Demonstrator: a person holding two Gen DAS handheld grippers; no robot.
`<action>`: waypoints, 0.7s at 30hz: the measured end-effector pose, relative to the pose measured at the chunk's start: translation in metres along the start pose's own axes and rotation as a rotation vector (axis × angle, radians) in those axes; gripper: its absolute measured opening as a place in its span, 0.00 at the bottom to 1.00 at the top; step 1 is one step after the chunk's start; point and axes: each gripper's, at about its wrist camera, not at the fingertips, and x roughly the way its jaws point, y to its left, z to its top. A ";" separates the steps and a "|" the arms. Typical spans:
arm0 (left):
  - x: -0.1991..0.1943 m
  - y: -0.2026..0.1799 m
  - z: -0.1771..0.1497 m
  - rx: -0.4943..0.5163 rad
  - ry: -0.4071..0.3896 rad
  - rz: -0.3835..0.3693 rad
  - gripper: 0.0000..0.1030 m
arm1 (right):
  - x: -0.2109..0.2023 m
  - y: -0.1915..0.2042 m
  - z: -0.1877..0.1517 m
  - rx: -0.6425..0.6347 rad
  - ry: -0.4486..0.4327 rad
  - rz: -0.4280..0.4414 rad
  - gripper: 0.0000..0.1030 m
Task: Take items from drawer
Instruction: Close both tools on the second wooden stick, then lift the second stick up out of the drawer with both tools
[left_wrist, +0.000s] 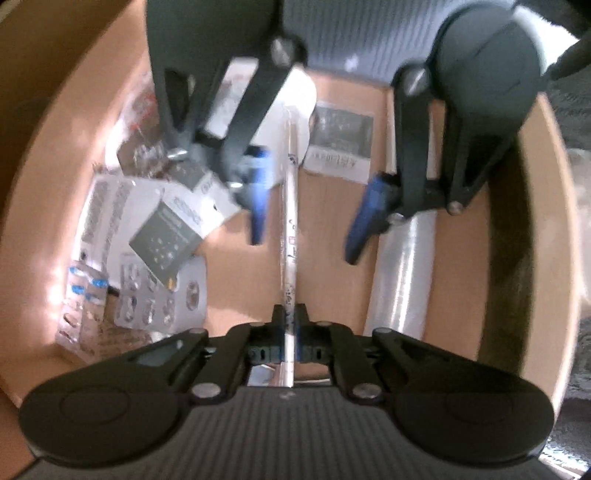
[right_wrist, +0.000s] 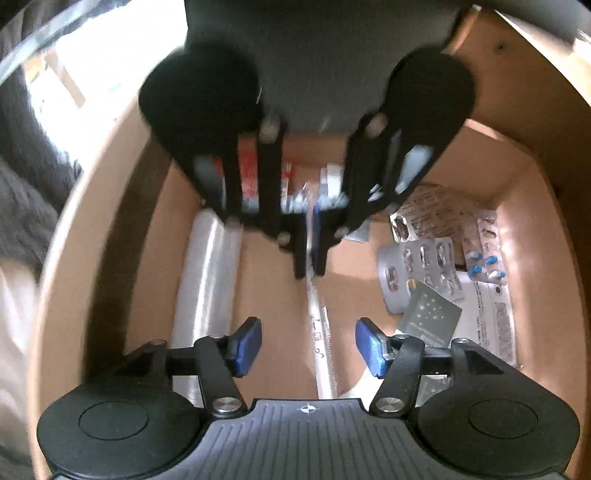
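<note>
Inside the open light-brown wooden drawer (left_wrist: 465, 236), seen from the left wrist view, the left side holds a loose heap of paper and packaging: silver blister packs of pills (left_wrist: 155, 299), one of them with blue-and-white capsules (left_wrist: 86, 286), a dark green card with pale dots (left_wrist: 166, 240) lying tilted on white printed leaflets (left_wrist: 107, 206), and further back some red-and-white packets, too blurred to read. In the middle a long, thin, clear tube with small printed marks (left_wrist: 290, 221) runs from near to far along the drawer floor. The left gripper (left_wrist: 290, 325) is clamped on the near end of this tube, its black jaws pressed tight against both sides. Further along the tube, the right gripper (left_wrist: 306, 225) hangs over it with its blue pads (left_wrist: 258, 192) spread apart on either side, touching nothing; the right wrist view shows the same gap, with the tube lying free between the pads. Beyond it a black-and-white printed sheet (left_wrist: 341, 142) lies flat. At the right, a roll of clear plastic film (left_wrist: 402, 273) lies lengthwise beside the drawer's inner wall.
</note>
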 end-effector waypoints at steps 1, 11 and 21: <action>-0.006 -0.001 0.000 0.010 -0.012 0.003 0.05 | 0.003 0.001 -0.001 -0.012 0.011 -0.004 0.45; -0.059 -0.005 0.013 0.024 -0.072 0.091 0.07 | -0.047 -0.013 0.000 0.018 -0.025 -0.003 0.06; -0.128 -0.033 0.006 0.000 -0.148 0.198 0.08 | -0.115 0.013 0.023 -0.020 -0.099 -0.115 0.05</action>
